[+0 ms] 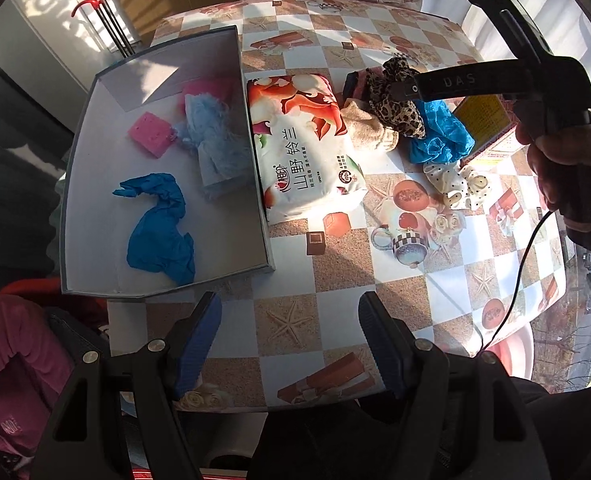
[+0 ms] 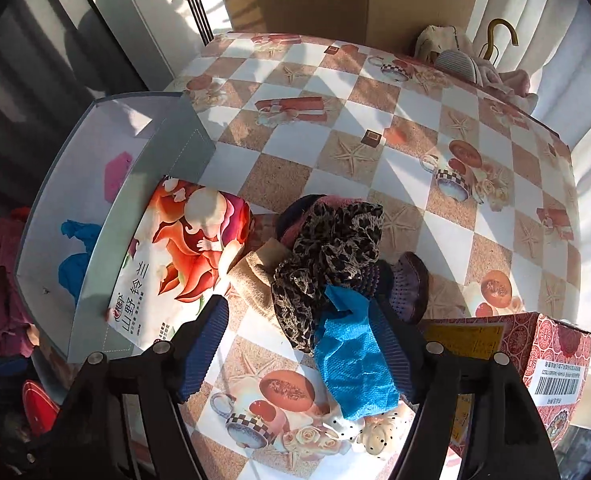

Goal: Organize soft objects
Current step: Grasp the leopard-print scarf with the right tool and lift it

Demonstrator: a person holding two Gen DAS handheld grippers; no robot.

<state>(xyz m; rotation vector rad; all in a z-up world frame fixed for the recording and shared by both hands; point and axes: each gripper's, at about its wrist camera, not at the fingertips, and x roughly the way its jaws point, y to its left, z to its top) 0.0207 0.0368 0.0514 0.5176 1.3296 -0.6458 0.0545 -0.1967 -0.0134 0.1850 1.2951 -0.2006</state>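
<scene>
Tool (image 2: 301, 344) jaws apart over blue cloth (image 2: 351, 364).

Hard sunlight fell across the worktop (image 1: 375, 240) from the far right, laying sharp striped shadows and bleaching its white squares. Both fisheye views bowed strongly toward dark, vignetted corners, yet stayed sharp.

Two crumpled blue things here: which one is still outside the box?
The textured blue cloth in the pile beside the leopard-print fabric, under the right gripper. The smooth blue glove already lies inside the grey box.
</scene>
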